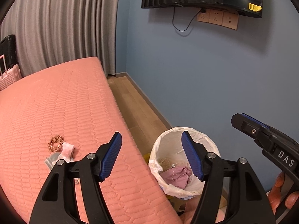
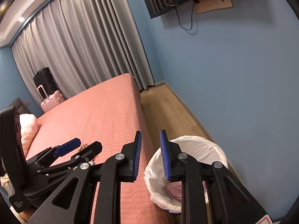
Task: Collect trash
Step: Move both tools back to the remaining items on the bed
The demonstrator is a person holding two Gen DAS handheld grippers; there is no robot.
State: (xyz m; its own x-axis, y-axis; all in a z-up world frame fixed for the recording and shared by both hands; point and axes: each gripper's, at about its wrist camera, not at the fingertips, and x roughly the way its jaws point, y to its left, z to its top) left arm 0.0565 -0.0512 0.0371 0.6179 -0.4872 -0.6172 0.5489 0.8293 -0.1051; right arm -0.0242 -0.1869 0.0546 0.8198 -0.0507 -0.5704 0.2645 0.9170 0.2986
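Trash (image 1: 180, 175) already sits in my bin (image 1: 186, 130); wrappers (image 1: 64, 152) remain on the bed (image 1: 65, 102), both my grippers gaping, empty.

Left gripper (image 1: 151, 155) hangs wide open and empty over the bed's (image 1: 56, 102) right edge and the lined trash bin (image 1: 205, 141) holding pink trash (image 1: 178, 175), while wrappers (image 1: 65, 150) and a scrunchie (image 1: 55, 142) lie near that edge.
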